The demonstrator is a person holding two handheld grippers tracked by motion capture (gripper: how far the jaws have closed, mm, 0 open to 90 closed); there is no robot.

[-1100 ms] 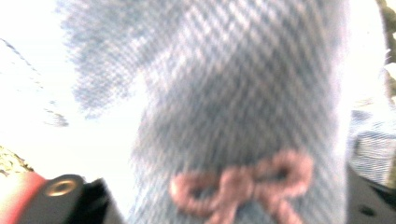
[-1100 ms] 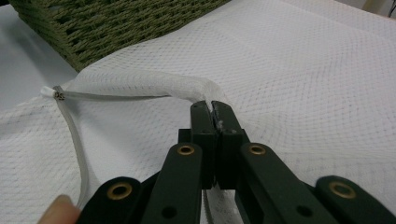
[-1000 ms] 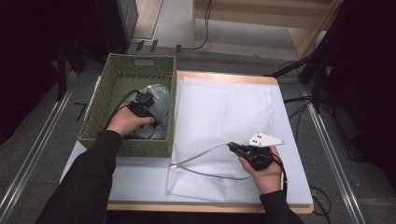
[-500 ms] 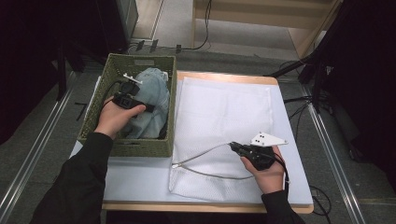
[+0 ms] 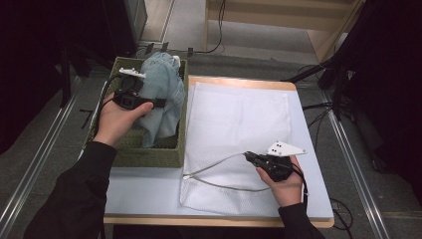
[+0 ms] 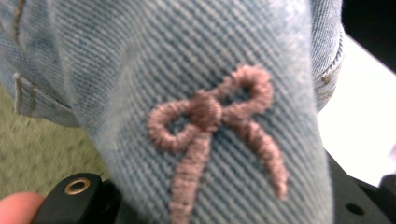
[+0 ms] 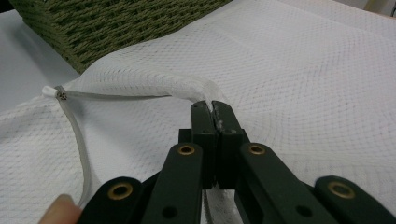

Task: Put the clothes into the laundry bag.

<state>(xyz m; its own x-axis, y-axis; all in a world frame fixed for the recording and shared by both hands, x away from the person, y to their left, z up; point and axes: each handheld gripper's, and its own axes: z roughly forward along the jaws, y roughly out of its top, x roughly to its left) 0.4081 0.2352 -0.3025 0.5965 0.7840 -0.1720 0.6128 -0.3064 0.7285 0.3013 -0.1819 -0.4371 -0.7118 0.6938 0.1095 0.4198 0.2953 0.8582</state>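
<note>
A light blue denim garment [image 5: 162, 92] hangs half out of the green woven basket [image 5: 149, 155], its lower part still inside. My left gripper [image 5: 155, 103] is shut on a fold of it above the basket. In the left gripper view the denim [image 6: 140, 56] with a pink embroidered bow [image 6: 212, 119] drapes over the jaws. A white mesh bag [image 5: 239, 114] lies flat on the table. My right gripper [image 5: 247, 156] is shut on the bag's opening rim [image 7: 187, 91] and holds it raised; its tips [image 7: 212, 108] pinch the mesh.
The basket [image 7: 107, 23] stands at the table's left edge, touching the bag's left side. A grey stiff cord [image 5: 214, 164] runs along the bag's mouth. Bare pale table [image 5: 144, 194] lies in front of the basket. Cables and metal rails run on the floor around.
The left hand has risen and drawn the denim up out of the basket, so more cloth hangs free. The right gripper has stayed still on the bag's rim.
</note>
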